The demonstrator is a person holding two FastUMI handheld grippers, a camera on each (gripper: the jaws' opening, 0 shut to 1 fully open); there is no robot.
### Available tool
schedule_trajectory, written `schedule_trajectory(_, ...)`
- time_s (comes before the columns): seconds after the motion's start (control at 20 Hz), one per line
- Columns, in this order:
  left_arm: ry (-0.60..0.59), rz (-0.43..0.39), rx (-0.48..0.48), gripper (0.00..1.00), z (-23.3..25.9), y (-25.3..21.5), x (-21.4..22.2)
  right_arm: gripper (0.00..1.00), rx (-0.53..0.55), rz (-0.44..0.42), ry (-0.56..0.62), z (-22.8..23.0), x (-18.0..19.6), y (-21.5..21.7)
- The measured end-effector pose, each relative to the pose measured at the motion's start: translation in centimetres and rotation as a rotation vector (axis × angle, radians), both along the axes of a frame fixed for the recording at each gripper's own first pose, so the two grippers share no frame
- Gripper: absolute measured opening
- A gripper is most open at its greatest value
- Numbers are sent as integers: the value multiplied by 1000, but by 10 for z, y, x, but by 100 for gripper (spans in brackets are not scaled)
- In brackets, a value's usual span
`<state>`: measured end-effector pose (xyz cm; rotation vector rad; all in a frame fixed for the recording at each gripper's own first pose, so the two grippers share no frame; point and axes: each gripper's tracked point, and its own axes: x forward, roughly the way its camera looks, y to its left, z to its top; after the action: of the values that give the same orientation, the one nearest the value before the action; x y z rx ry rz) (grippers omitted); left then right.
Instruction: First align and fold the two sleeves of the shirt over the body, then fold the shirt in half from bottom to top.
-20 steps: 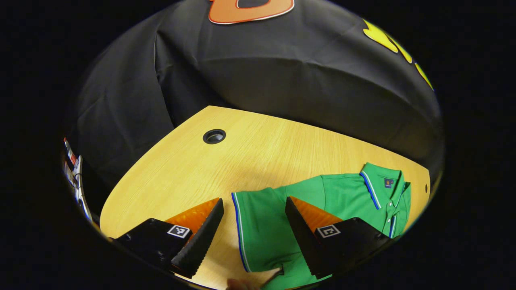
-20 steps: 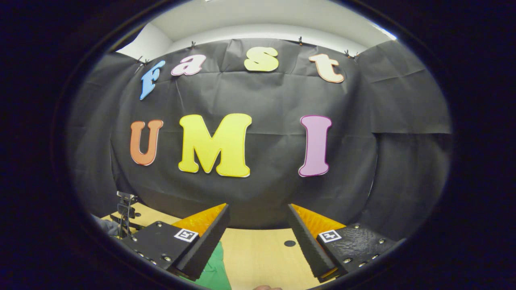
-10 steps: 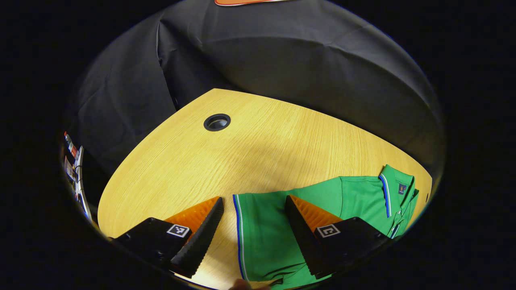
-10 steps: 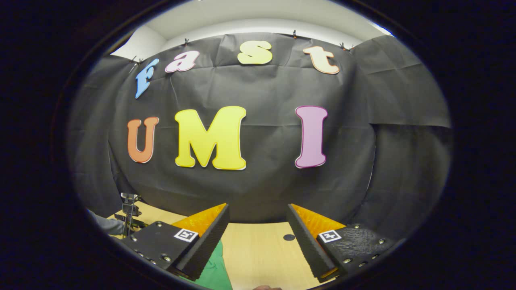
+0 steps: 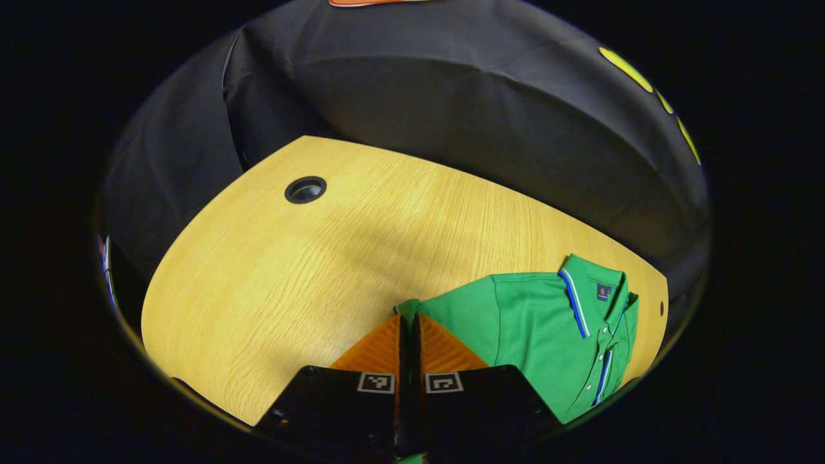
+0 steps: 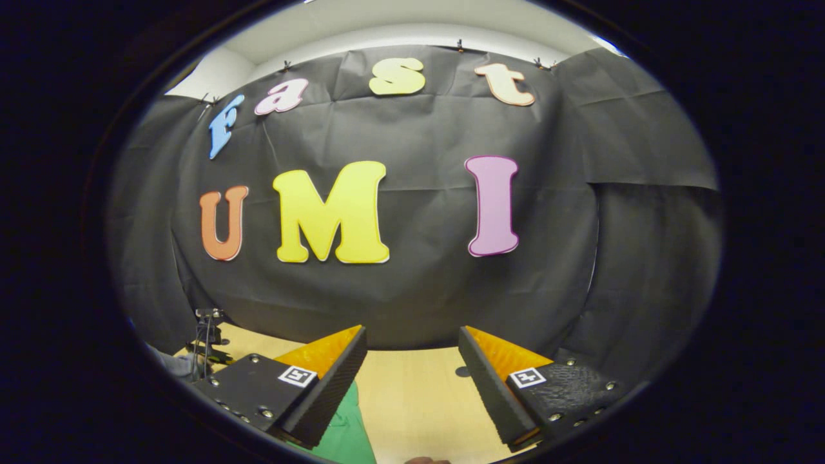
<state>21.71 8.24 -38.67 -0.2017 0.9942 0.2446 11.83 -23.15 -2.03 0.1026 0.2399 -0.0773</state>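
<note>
Left tool [image 5: 408,332] pinches shirt [image 5: 541,328] sleeve; collar label unreadable.

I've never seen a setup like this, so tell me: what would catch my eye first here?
The bright green shirt on the yellow wooden table, lower right in the left gripper view. There the left tongs are pinched shut on the sleeve. In the right gripper view the right tongs stand open above the table.
</note>
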Motion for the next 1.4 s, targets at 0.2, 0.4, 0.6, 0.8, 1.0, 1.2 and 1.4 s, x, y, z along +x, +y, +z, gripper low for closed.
schedule_trajectory(0.2, -67, -51, -38, 3, 31, -36, 7, 93, 12, 11, -3, -2, 1, 3)
schedule_trajectory(0.4, -125, -130, -66, 3, 62, -87, 14, 93, 12, 16, -5, -3, 0, 5)
schedule_trajectory(0.6, -144, -214, -71, 4, 71, -131, 12, 93, 16, 8, -3, -4, -6, 2)
schedule_trajectory(0.8, -141, -271, -69, 4, 67, -167, -1, 93, 20, -11, 1, -6, -12, -4)
schedule_trajectory(1.0, -105, -311, -81, 3, 51, -194, -16, 93, 18, -33, 9, -7, -18, -11)
schedule_trajectory(1.2, -68, -322, -128, 3, 43, -207, -23, 93, 15, -57, 9, -6, -23, -19)
schedule_trajectory(1.4, -69, -409, -120, 65, 44, -214, -31, 93, 35, -42, 20, -9, -14, -9)
